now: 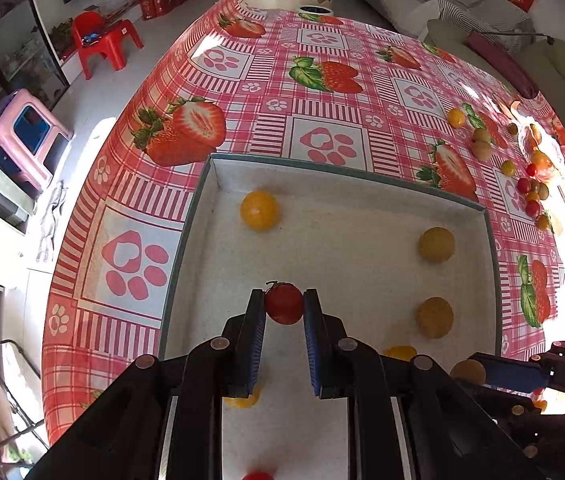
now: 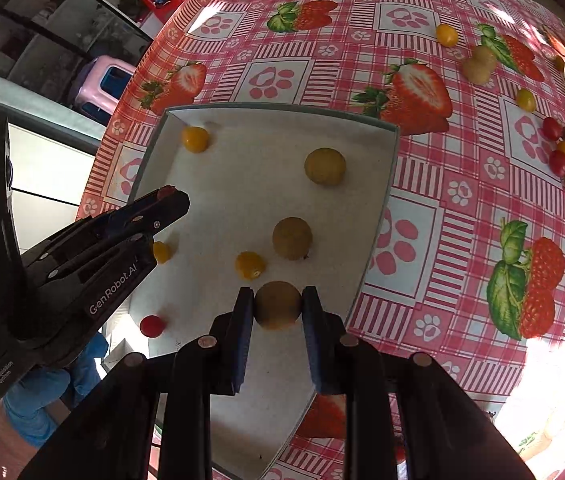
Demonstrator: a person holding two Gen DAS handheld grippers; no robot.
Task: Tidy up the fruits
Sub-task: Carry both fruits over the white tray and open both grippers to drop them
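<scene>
Pinching a red tomato (image 1: 283, 304) in my left hand-held gripper (image 1: 283, 306) and a tan fruit (image 2: 278, 305) in my right hand-held gripper (image 2: 278, 306) over the box (image 2: 282, 110), I judge both light, thin-skinned, bruisable, best squeezed gently across their middles.

A red cherry tomato (image 1: 283, 304) sits between the left gripper's (image 1: 283, 308) blue pads (image 1: 257, 340), over a white speckled tray (image 1: 218, 176) on a pink-checked, strawberry-and-paw-print tablecloth (image 1: 322, 80).

Right gripper (image 2: 277, 306) jaws clamp a tan fruit (image 2: 277, 305) over the tray (image 2: 378, 216).
</scene>
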